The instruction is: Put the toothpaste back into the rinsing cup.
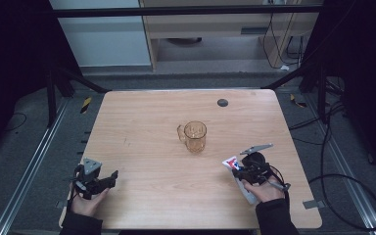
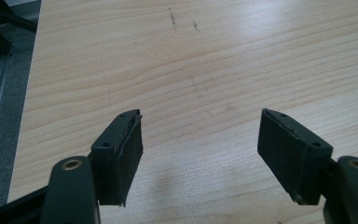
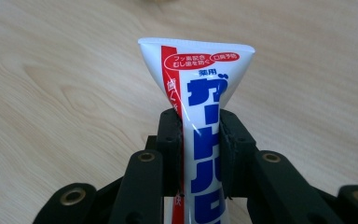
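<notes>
Well inside table (image 1: 142,122) edges: mug (image 1: 195,136)

The left gripper (image 1: 111,177) sits low at the near left, its 2 jaws spread wide. The right gripper (image 1: 236,169), near right, has both jaws pinched on a tube (image 3: 200,102).

Light wood counter (image 1: 142,127) is set on grey carpet floor (image 1: 24,147); black cables (image 1: 345,176) are strewn right, pale cabinet (image 1: 200,24) behind.
</notes>
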A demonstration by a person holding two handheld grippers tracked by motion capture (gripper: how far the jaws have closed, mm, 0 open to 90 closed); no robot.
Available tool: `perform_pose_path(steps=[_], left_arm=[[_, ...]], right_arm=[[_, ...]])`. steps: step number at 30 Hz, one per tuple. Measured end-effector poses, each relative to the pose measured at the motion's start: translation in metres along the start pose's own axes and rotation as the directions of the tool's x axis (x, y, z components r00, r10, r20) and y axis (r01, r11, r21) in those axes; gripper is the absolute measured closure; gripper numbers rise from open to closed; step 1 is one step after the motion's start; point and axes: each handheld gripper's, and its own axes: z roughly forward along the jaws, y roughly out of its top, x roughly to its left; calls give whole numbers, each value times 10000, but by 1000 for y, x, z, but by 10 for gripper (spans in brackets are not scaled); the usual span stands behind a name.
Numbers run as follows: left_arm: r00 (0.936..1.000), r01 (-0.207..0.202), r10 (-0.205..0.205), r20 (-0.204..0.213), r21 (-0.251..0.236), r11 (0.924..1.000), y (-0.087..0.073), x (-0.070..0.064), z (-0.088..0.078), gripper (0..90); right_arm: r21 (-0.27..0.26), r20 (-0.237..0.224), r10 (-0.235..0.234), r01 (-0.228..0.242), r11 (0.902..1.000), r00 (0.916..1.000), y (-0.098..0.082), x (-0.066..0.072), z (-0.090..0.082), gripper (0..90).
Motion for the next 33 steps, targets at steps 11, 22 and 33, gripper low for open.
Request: perform_pose_path(steps=[11, 22, 33], left_arm=[[10000, 4, -4, 5, -28, 10000, 0, -1, 1, 297], [10000, -1, 1, 5, -102, 9999, 0, 0, 0, 297], [10000, 38, -37, 13, -108, 9999, 0, 0, 0, 297]], right_arm=[[-3368, -263, 523, -581, 9398, 9983, 25, 10, -33, 730], [-5834, -15, 1237, -1013, 8059, 9923, 71, 20, -36, 729], [-7173, -190, 1969, -1506, 6803, 9802, 105, 29, -20, 729]])
